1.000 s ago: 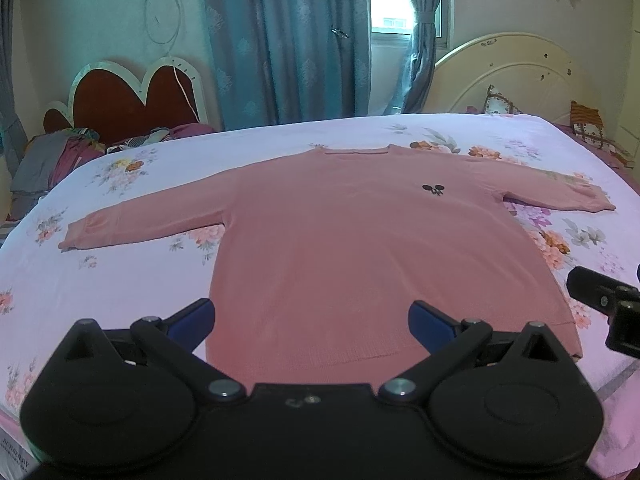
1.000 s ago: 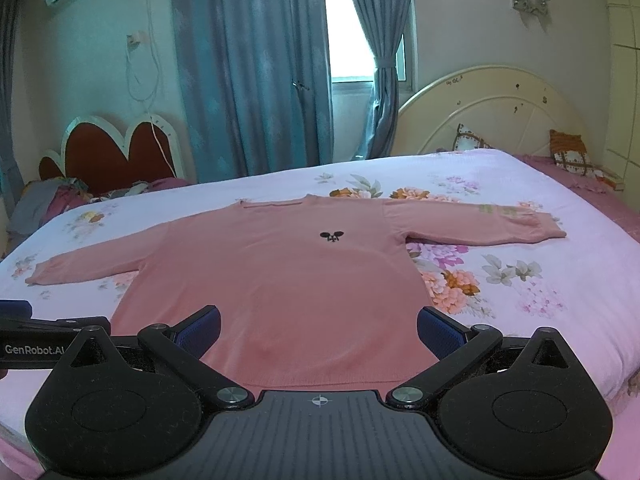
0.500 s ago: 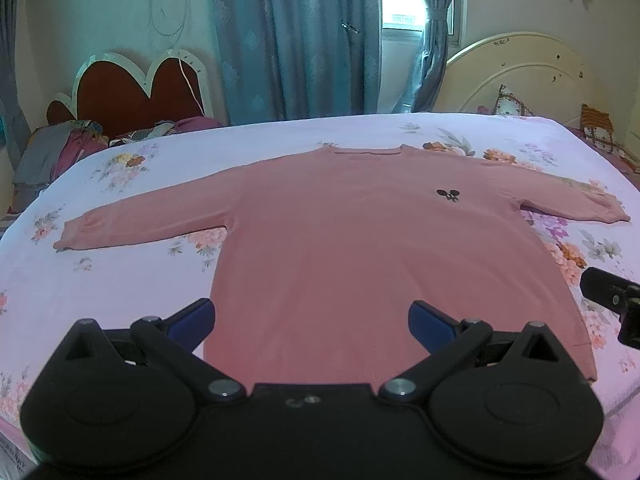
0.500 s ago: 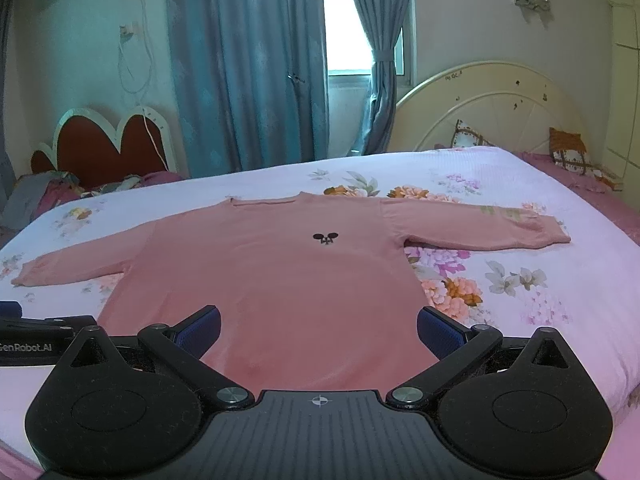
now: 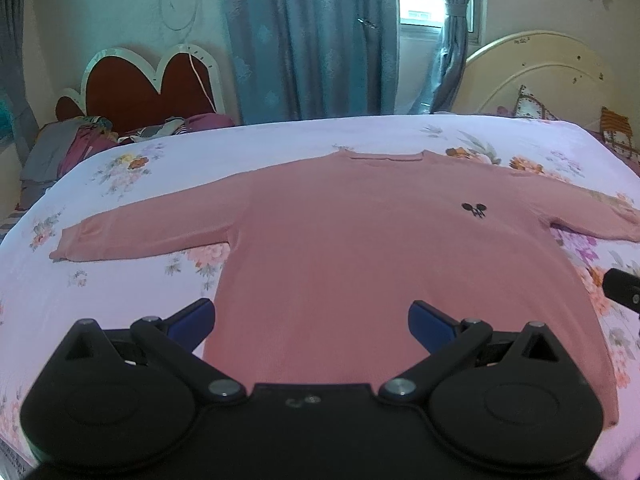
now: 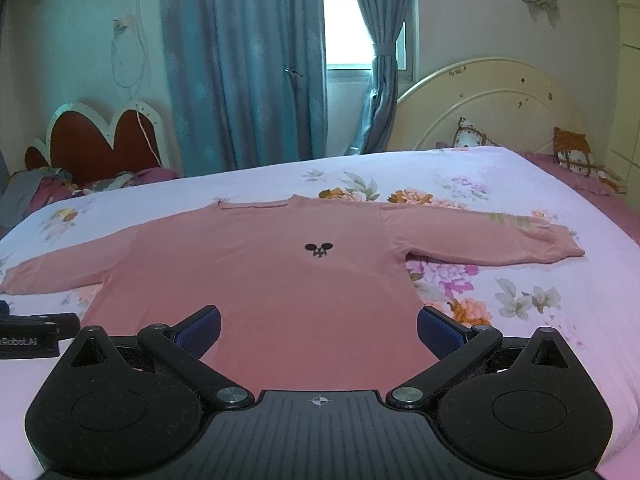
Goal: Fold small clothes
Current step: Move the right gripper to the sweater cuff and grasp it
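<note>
A pink long-sleeved sweater lies flat on the bed, front up, both sleeves spread out, collar at the far side. A small black emblem marks its chest. My left gripper hovers open over the sweater's near hem, nothing between its blue pads. My right gripper is open too, above the hem toward the sweater's right side. The hem itself is hidden behind both gripper bodies. The other gripper's black body shows at the left edge of the right wrist view and the right edge of the left wrist view.
The bed wears a pale floral sheet. A heart-shaped red headboard with piled clothes stands far left. A cream headboard and patterned cushions sit far right. Blue curtains hang behind.
Both grippers have shifted slightly to the left along the hem and tilted a little upward; the sweater has not moved. Both stay open.
</note>
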